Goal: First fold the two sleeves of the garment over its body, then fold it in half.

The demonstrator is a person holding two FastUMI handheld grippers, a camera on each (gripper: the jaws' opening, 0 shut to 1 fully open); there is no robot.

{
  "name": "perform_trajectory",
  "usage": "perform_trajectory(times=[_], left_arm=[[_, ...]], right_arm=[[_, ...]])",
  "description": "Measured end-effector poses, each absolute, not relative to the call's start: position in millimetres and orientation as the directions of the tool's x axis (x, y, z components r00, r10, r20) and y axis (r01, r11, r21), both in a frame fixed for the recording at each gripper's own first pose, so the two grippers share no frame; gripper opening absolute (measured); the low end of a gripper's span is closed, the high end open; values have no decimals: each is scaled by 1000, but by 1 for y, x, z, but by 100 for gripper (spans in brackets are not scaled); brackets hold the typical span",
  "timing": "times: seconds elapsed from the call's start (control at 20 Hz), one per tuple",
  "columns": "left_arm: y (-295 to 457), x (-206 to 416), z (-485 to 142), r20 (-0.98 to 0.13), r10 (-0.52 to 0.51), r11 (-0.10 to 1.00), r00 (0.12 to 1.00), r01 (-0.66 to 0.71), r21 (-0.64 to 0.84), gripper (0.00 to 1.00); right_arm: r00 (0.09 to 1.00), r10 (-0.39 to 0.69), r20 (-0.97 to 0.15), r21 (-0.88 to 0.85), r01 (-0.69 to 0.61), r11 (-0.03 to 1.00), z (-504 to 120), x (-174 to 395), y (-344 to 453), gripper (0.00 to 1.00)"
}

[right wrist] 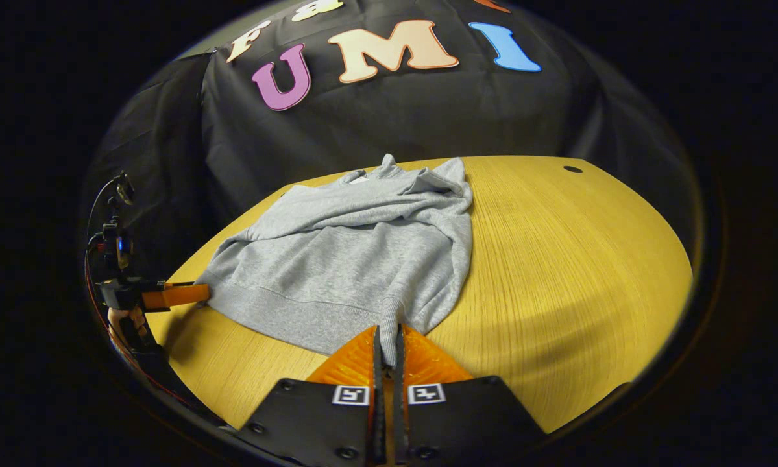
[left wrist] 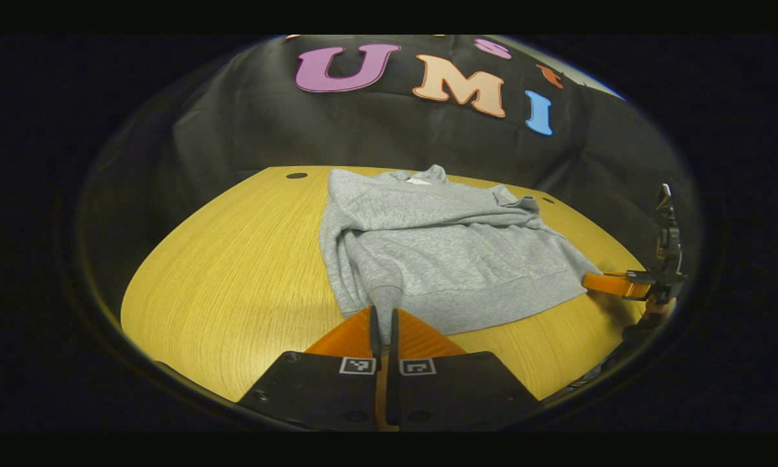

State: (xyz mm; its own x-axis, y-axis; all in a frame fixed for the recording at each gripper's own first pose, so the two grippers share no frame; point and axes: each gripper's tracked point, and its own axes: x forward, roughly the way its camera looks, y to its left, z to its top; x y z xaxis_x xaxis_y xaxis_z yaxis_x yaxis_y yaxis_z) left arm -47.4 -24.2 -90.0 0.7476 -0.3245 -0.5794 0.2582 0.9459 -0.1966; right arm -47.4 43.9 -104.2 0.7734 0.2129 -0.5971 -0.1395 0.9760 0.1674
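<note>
bare table (right wrist: 557, 259) beside the garment (right wrist: 350, 259)

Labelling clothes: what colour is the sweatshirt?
Plain heather grey sweatshirt, clearest in the right gripper view.

A recording booth rather than a lived-in room: a draped black cloth wall (left wrist: 389, 136) closes in right behind a bare, rounded yellow wood-grain table (right wrist: 557, 259), dark all around it, with no household furnishings.
</note>
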Motion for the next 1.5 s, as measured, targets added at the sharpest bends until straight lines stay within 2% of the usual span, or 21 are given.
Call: perform_trajectory(times=[0.35,0.55,0.8,1.2,1.5], left_arm=[[-25,-43,-82,-568,-342,939,749,258,-226,0],[-25,-33,-61,-529,-361,931,768,267,-247,0],[-29,-2,-20,-437,-393,918,810,318,-237,0],[-35,72,28,-361,-407,910,839,340,-236,0],[-43,142,35,-338,-365,922,868,286,-263,0]], right_arm=[[760,233,-606,187,-149,971,-96,-46,47,6],[789,248,-563,190,-168,967,-71,-30,49,5],[836,241,-494,130,-203,970,-33,8,54,5],[885,216,-414,82,-200,976,15,91,57,5],[893,170,-417,51,-164,985,22,154,55,6]])
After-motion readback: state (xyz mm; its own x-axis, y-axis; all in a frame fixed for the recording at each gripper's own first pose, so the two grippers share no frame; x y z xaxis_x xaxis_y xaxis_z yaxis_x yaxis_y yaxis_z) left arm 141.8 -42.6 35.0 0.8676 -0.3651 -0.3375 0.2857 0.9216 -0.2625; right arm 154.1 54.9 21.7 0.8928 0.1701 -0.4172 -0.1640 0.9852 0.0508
